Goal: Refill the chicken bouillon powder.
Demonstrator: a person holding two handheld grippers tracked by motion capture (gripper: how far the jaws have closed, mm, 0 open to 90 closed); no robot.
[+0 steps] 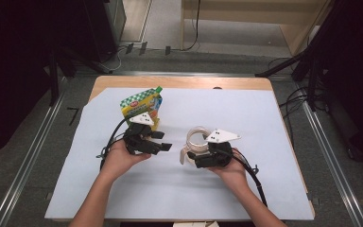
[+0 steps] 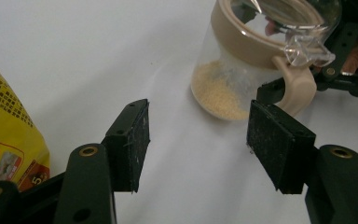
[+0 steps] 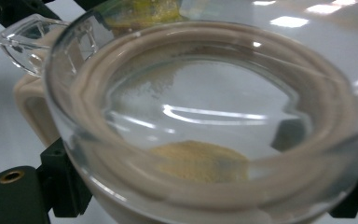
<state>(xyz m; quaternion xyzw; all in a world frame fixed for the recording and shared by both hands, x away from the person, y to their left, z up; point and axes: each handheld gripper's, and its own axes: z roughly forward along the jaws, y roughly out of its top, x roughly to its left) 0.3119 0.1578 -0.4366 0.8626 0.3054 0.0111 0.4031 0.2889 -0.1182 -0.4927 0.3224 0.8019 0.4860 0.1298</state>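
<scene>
High view: we see our right tool [image 1: 199, 152] gripping a clear glass jar [image 1: 197, 138] with a beige collar, near the middle of the pale-blue-covered surface [image 1: 246, 118]. Yellowish granules [image 2: 216, 91] lie in its bottom. Our left tool [image 1: 163, 141] sits just beside the jar, jaws apart with nothing between them. Behind it stands a yellow-and-green spouted pouch [image 1: 142, 105].
</scene>
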